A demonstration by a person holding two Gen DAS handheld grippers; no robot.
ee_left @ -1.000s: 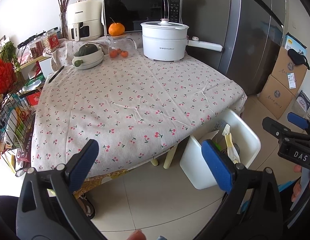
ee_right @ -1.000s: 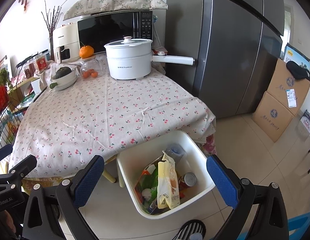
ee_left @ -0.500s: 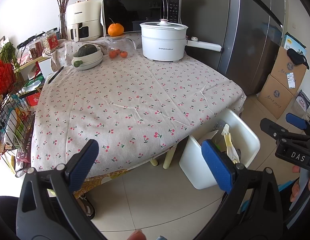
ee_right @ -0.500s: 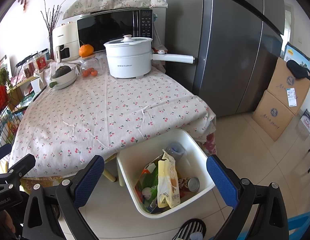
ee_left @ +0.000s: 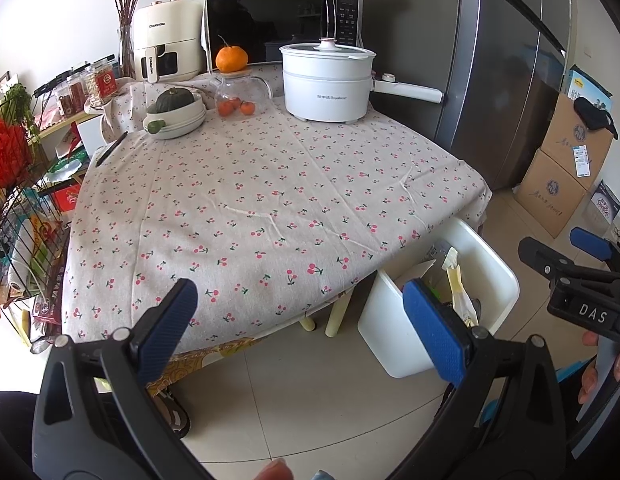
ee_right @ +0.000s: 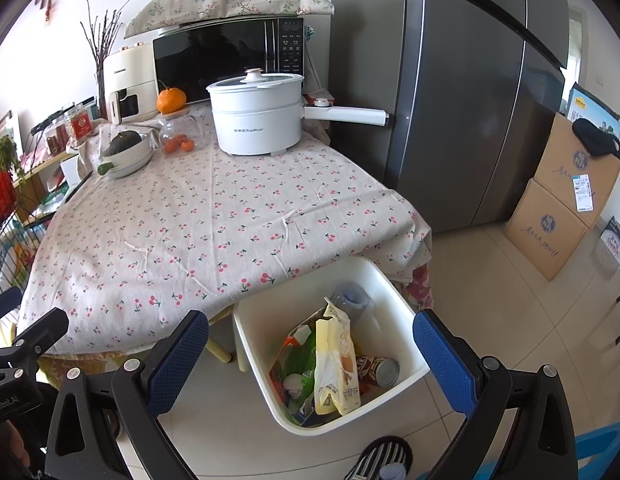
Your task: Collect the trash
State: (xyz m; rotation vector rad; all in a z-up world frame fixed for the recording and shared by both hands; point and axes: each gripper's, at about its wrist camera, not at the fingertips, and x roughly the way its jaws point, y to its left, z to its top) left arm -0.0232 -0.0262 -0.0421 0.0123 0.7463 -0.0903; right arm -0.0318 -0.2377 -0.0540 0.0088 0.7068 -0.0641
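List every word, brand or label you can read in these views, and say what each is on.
"Royalstar": front of the white pot.
"CHANGHONG": on the air fryer, both front and handle.
"DAS": on the right claw body, seen from the left camera.
Microwave buttons, box shipping label, red jar label, yellow bag print: too small or blurred to read.

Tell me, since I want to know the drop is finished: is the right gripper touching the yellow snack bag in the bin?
Apart. The right wrist view shows the right gripper open and empty, the yellow snack bag standing in the white bin beyond it.
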